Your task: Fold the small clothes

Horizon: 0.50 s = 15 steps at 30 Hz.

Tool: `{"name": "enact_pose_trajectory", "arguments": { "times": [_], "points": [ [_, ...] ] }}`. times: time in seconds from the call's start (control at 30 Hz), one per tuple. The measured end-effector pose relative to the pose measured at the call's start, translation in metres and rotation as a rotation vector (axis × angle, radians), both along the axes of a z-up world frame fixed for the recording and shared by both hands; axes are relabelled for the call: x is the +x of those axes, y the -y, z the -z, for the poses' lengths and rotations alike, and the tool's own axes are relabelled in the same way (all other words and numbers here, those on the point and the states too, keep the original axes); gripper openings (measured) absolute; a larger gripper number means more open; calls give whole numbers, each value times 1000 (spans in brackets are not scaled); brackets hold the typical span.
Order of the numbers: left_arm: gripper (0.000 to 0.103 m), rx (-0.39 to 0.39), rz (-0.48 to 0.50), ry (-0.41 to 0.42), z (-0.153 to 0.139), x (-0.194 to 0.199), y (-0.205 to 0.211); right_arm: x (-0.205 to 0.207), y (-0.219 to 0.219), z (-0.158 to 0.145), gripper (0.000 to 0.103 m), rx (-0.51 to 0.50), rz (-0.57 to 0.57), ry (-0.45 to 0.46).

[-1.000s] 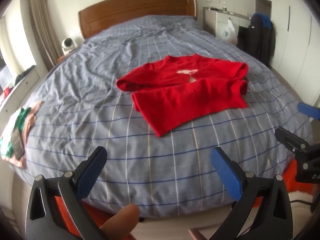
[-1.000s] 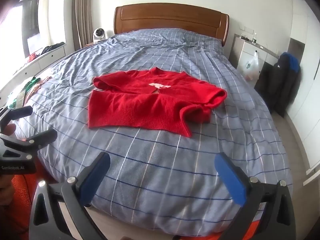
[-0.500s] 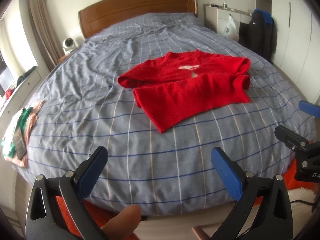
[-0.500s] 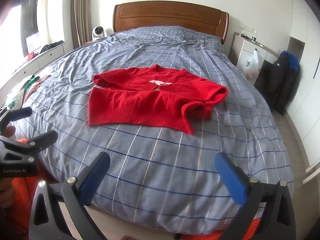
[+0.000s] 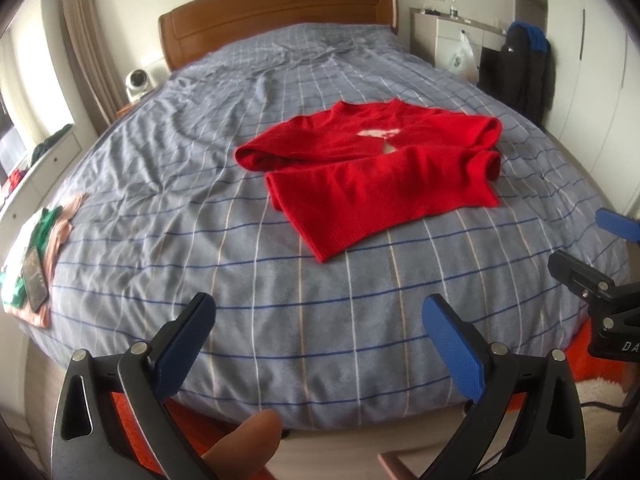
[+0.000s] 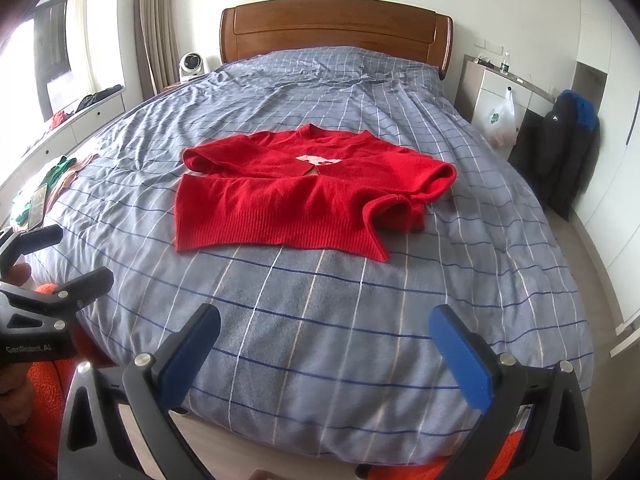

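We see a bedroom from two fisheye cameras, each looking out along a handheld gripper. In the left wrist view, the left gripper (image 5: pixel 318 338) fills the bottom of the frame, its two blue-padded fingers spread wide apart and holding nothing. A fingertip (image 5: pixel 244 446) of the person shows at the bottom edge, between the black finger arms. In the right wrist view, the right gripper (image 6: pixel 324 350) sits the same way at the bottom of the frame, jaws released and empty.

The red sweater (image 5: pixel 384 176) lies on the bed (image 5: pixel 160 184), which is covered in a grey-blue checked duvet. In the left wrist view the sweater sits in the centre right of the frame, well above and beyond the open jaws, with bare duvet between them. It is partly folded, with its sleeves turned in across the body and a small white patch near the neckline. In the right wrist view the sweater (image 6: pixel 304 192) lies in the middle of the frame, again well apart from the jaws, its ribbed hem towards the camera and one lower corner curled up on the right.

Each camera catches the other gripper at the frame's edge: the right one at the right edge of the left view, the left one at the lower left of the right view.

A wooden headboard (image 6: pixel 336 32) stands at the top centre. A small pile of clothes (image 5: pixel 36 256) lies at the bed's left edge. A dark jacket (image 6: pixel 560 148) hangs at the right.
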State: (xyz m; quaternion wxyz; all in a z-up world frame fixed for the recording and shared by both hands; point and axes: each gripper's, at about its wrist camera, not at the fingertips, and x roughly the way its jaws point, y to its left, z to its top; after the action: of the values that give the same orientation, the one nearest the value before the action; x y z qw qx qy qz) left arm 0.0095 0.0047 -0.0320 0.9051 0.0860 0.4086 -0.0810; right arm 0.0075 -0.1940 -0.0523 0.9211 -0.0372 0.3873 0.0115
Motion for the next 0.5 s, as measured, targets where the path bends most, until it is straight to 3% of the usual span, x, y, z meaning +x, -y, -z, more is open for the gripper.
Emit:
{"name": "enact_pose_trajectory", "arguments": {
  "times": [0.5],
  "points": [
    [103, -1, 6, -20, 4, 2, 1, 3, 2, 7, 103, -35, 9, -26]
  ]
}}
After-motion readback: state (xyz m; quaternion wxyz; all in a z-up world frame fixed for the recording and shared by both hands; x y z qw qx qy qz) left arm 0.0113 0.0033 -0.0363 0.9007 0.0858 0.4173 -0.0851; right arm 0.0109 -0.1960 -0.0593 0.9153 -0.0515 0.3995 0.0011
